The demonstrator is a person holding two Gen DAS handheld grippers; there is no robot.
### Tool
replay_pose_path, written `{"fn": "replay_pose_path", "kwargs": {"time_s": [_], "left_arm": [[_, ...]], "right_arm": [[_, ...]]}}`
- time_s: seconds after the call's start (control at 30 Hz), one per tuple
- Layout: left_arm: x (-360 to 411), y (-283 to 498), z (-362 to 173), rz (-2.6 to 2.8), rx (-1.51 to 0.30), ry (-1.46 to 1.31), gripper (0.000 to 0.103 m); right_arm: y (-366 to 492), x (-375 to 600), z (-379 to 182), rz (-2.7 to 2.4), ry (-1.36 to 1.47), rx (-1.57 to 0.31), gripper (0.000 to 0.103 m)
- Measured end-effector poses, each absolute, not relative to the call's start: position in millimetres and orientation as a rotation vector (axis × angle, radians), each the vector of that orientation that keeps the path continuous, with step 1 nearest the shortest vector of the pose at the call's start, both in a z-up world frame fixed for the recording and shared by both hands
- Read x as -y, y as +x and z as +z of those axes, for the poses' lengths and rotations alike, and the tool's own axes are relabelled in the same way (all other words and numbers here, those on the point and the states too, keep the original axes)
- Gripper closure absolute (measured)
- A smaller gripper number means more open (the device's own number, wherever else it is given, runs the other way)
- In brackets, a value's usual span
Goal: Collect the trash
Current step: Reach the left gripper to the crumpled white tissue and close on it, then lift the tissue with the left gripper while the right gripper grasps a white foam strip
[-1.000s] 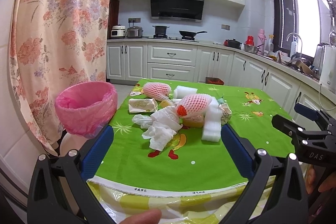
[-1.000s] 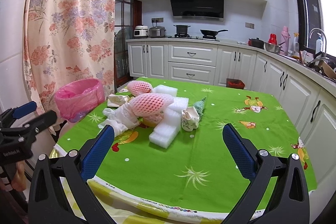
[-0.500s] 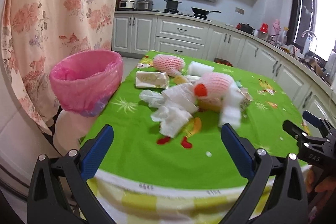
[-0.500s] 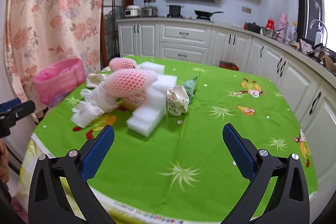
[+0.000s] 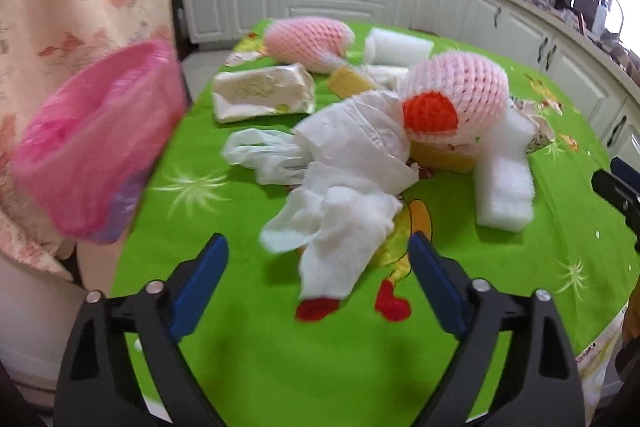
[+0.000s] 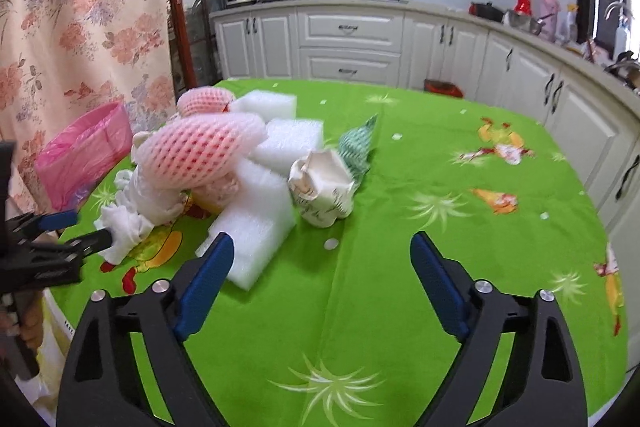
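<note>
A heap of trash lies on the green tablecloth: crumpled white tissue, a thin plastic bag, two pink foam fruit nets, white foam blocks and a tissue pack. My left gripper hovers low over the near end of the tissue. Its jaws are closing, the tissue lies between them, and the pads do not touch it. My right gripper is closing over bare cloth, just short of a crumpled paper cup, with a foam block beside its left finger.
A bin with a pink liner stands off the table's left edge, by a floral curtain. White kitchen cabinets line the back and right. A green mesh scrap lies behind the cup. A hand holds the left gripper.
Both grippers have come forward and down toward the trash heap, tilting more steeply. The heap now fills each view, and both pairs of jaws stand narrower than before.
</note>
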State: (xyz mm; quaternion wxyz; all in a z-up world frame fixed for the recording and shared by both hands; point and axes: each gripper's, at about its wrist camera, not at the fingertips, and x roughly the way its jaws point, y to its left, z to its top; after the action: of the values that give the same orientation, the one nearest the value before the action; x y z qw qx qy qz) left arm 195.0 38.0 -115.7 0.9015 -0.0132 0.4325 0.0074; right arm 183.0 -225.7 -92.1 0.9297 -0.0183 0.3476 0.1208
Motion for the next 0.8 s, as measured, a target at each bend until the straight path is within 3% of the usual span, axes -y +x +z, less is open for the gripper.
{"fn": "replay_pose_path", "kwargs": {"time_s": [0.07,0.17,0.23,0.4,0.8], "left_arm": [[-36.4,206.7,-121.8,0.017,-0.908,-0.016,0.017],[-34.9,224.8,-132.3,-0.007,-0.946,-0.027,0.029],[-35.1,230.2,-136.2,-0.026,-0.964,-0.044,0.048],[-35.3,221.5,-137.4,-0.058,-0.93,-0.065,0.069],[-56.7,179.2,-128.8,0.011,-0.774,-0.125,0.073]], "right_arm": [[186.8,224.8,-98.9,0.253,-0.035,-0.736,0.019],[195.7,224.5,-106.8,0.267,-0.013,-0.77,0.022],[201.5,220.6,-110.1,0.283,-0.006,-0.788,0.023],[211.4,196.8,-115.5,0.349,0.002,-0.818,0.024],[229.0,147.5,-136.6,0.309,-0.045,-0.845,0.024]]}}
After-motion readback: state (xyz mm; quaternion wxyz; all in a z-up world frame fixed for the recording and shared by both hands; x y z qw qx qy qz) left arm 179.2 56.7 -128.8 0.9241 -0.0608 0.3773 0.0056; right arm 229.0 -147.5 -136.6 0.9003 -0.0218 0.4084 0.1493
